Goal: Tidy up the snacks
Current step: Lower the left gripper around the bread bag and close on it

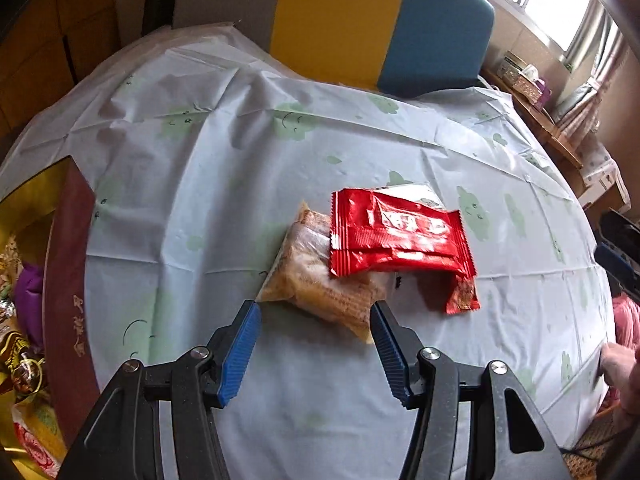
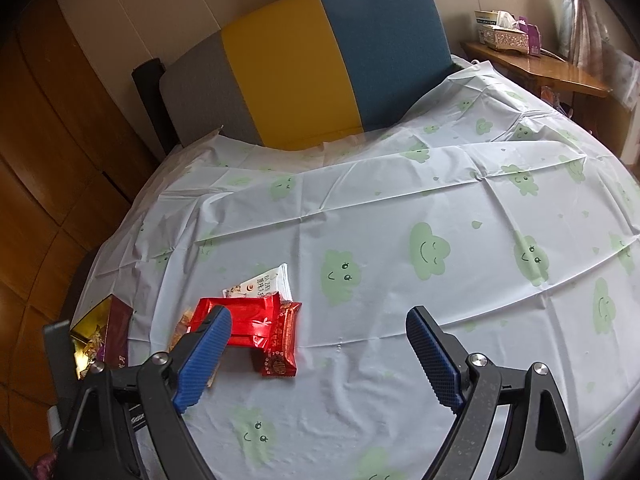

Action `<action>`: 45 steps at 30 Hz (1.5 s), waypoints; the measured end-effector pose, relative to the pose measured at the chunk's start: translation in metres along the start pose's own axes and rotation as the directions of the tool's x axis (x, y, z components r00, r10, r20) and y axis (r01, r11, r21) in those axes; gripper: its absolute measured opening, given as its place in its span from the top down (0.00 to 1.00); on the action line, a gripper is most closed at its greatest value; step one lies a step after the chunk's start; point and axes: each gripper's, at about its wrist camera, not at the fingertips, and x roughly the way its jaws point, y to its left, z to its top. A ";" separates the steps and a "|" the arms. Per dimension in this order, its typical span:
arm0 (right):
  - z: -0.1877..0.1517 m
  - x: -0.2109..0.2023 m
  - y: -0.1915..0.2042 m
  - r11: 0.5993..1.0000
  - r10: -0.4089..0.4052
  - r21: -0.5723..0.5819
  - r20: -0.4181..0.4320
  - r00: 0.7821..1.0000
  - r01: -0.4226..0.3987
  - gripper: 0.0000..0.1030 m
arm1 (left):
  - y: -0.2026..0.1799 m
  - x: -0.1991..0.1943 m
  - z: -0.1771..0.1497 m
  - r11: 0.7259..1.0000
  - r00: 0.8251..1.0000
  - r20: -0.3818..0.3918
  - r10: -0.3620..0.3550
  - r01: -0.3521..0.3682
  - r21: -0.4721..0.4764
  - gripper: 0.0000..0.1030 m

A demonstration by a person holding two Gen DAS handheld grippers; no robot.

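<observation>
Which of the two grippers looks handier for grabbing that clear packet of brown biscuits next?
Left. The left hand-held gripper is open with its blue fingers either side of the clear biscuit packet. The right hand-held gripper, also open, points mostly at bare tablecloth, with the snack pile off to its left.

Daylight from an overexposed window brightens both views; glare streaks the red wrapper, corners fall dark, and fisheye bends the edges.
</observation>
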 end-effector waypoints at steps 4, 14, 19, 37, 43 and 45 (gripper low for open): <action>0.000 0.000 0.001 1.000 0.003 0.000 -0.001 1.000 -0.003 0.13 | 0.000 0.011 0.010 1.000 1.000 -0.007 0.029 -0.029 -0.005 0.44; 0.000 0.003 0.000 1.000 0.006 0.011 -0.013 1.000 -0.006 0.12 | -0.018 0.031 0.046 0.999 0.999 -0.010 0.032 -0.031 0.020 0.41; -0.002 0.007 0.000 1.000 0.011 0.018 -0.029 1.000 -0.010 0.12 | -0.033 0.042 0.061 0.999 0.999 -0.012 0.036 -0.036 0.022 0.39; 0.000 0.014 -0.010 0.999 0.008 0.049 -0.052 0.999 -0.005 0.12 | -0.048 0.035 0.033 0.984 0.996 0.054 0.066 -0.074 0.160 0.41; -0.004 0.023 -0.012 0.999 -0.013 0.038 -0.080 0.997 0.016 0.12 | -0.026 0.004 -0.015 0.979 0.997 0.065 0.043 -0.055 0.195 0.41; -0.006 0.027 -0.009 1.000 -0.015 0.018 -0.096 0.995 0.017 0.12 | -0.018 -0.007 -0.033 0.978 0.997 0.067 0.037 -0.050 0.200 0.41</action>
